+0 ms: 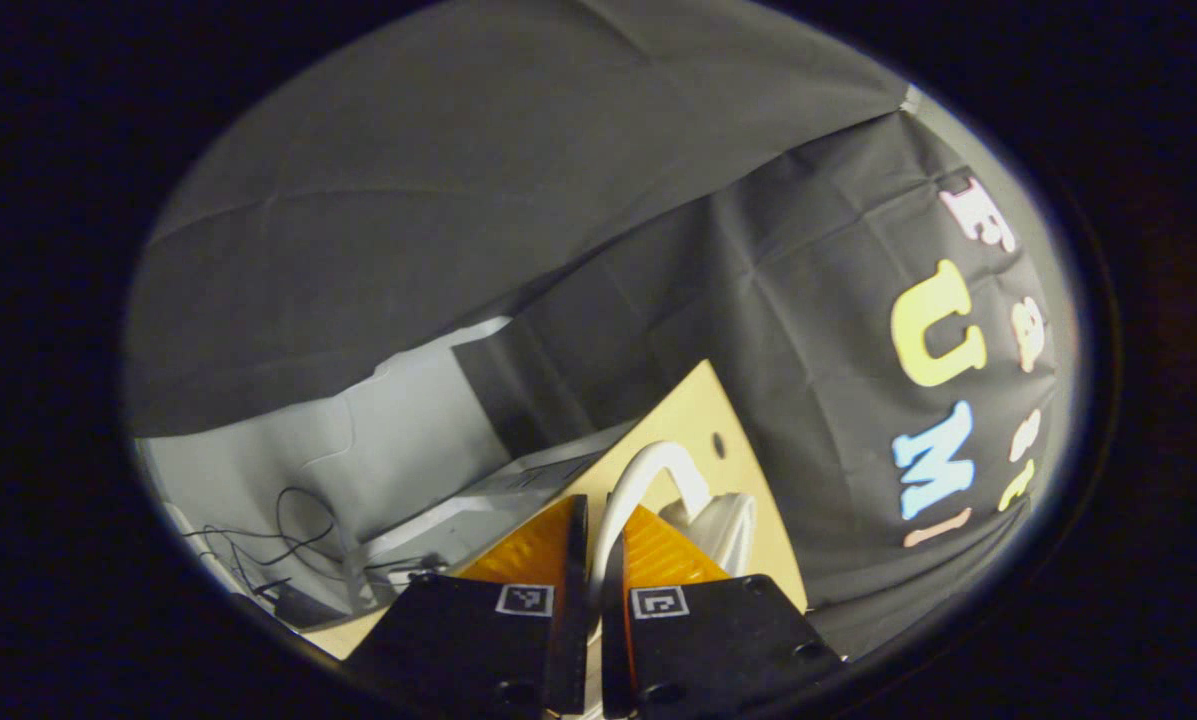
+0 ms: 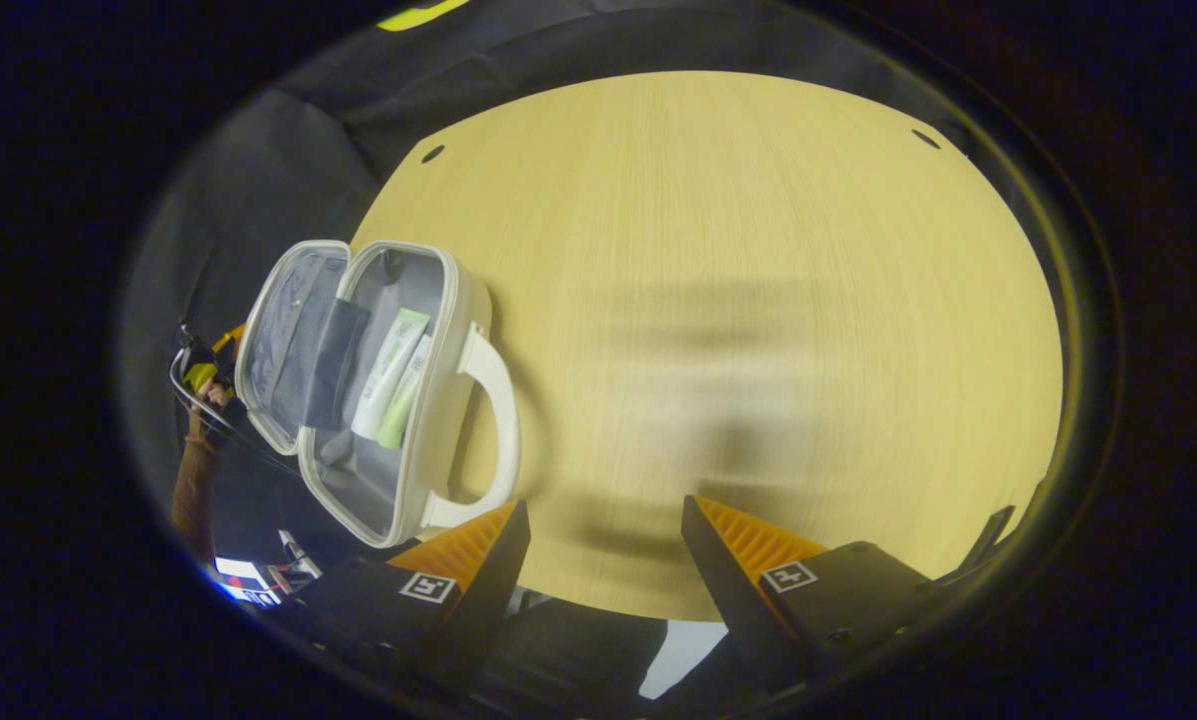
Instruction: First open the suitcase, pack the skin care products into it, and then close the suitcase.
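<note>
A white suitcase [image 2: 455, 330] lies open on the wooden table [image 2: 758, 300] at the left of the right gripper view, its clear-lined lid [image 2: 283, 335] raised. Two skin care tubes [image 2: 390, 372], white and green, lie side by side inside the grey lining. The white handle [image 2: 495, 400] arches toward the table's middle. My right gripper [image 2: 603, 505] hovers open above the table's near edge, nothing between its fingers. In the left gripper view my left gripper [image 1: 601, 512] is shut on the lid's white rim [image 1: 603, 540], with the handle [image 1: 658, 462] looping beyond it.
A person's sleeve [image 2: 193, 480] reaches up to the lid's far side. Black cables [image 1: 288, 530] trail over a grey floor beyond the table's edge. Black cloth walls close in around the table. Small holes [image 2: 432, 154] mark the tabletop's far corners.
</note>
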